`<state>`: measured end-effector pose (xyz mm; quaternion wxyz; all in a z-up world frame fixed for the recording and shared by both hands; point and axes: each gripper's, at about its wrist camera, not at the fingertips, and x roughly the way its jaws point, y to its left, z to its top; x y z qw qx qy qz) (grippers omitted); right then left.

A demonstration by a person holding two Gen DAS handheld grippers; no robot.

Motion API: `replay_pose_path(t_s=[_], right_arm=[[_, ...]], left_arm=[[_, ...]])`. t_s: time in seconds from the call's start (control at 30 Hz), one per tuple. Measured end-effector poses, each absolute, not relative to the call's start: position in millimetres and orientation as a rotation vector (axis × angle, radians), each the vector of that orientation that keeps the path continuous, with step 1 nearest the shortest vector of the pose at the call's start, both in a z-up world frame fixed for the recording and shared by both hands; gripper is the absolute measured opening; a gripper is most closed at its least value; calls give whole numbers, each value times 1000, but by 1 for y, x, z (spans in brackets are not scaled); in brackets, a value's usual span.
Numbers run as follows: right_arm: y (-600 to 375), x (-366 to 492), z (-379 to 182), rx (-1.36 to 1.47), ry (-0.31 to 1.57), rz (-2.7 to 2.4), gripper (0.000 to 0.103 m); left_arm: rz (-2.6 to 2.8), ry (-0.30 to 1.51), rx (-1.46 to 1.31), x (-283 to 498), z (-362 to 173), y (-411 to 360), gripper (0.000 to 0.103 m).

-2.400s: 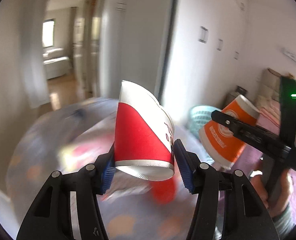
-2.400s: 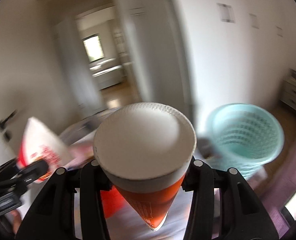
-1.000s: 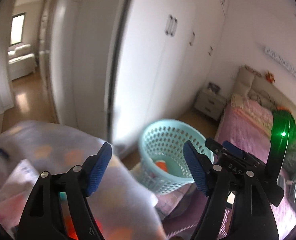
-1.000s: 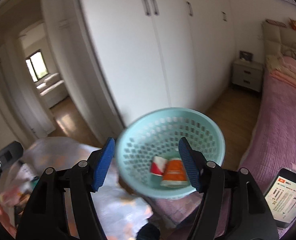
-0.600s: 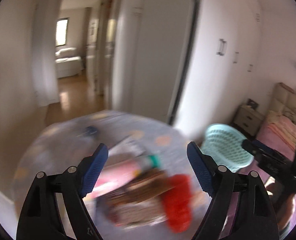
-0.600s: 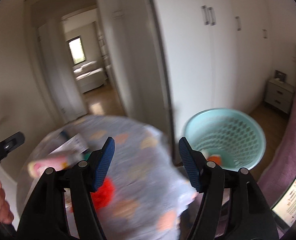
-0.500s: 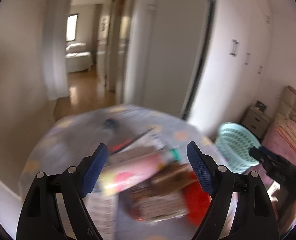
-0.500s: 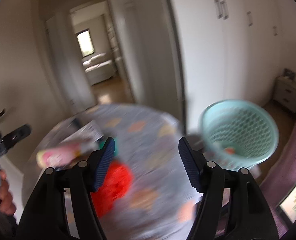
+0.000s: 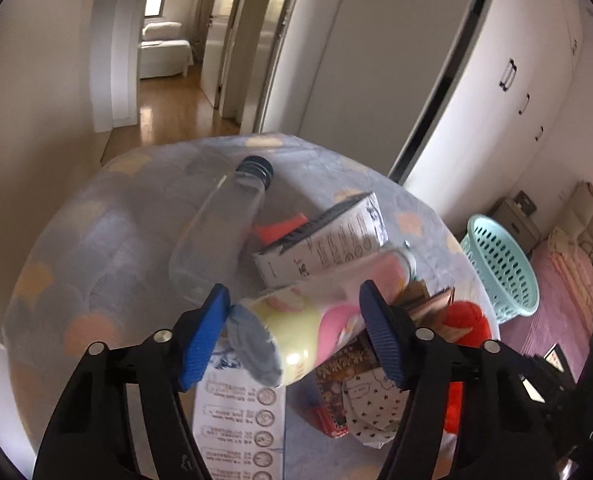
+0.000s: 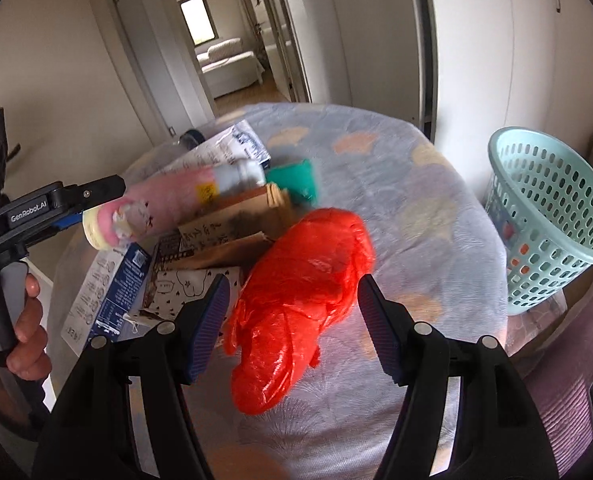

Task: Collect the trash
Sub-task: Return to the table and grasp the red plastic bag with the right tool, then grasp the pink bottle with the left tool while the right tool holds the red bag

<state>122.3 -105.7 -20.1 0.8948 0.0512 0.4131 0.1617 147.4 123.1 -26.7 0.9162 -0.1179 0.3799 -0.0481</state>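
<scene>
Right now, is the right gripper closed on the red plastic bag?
No. The right gripper is open, its blue pads either side of the red plastic bag lying on the table.

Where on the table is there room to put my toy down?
The table is bare between the red bag and the edge by the teal basket, and beyond the clear bottle. It's crowded around the pink bottle and cartons.
</scene>
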Motion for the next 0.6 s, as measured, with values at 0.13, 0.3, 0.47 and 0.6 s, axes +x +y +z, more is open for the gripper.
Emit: replay_pose_path(t_s=[0.13,0.3,0.47,0.6], right_arm=[[-108,126,-25,107,870,331,61],[-124,133,-28,147,898,361,35],[-132,130,-24,130,889,372,26],[-140,128,-18,110,882,372,26]], left_arm=[[-177,799,-248,135,-25,110,59],[-270,863,-207,123,-32,83,59],[-238,872,-117,134,-32,66,61],[-224,903,-91,155,-36,61,61]])
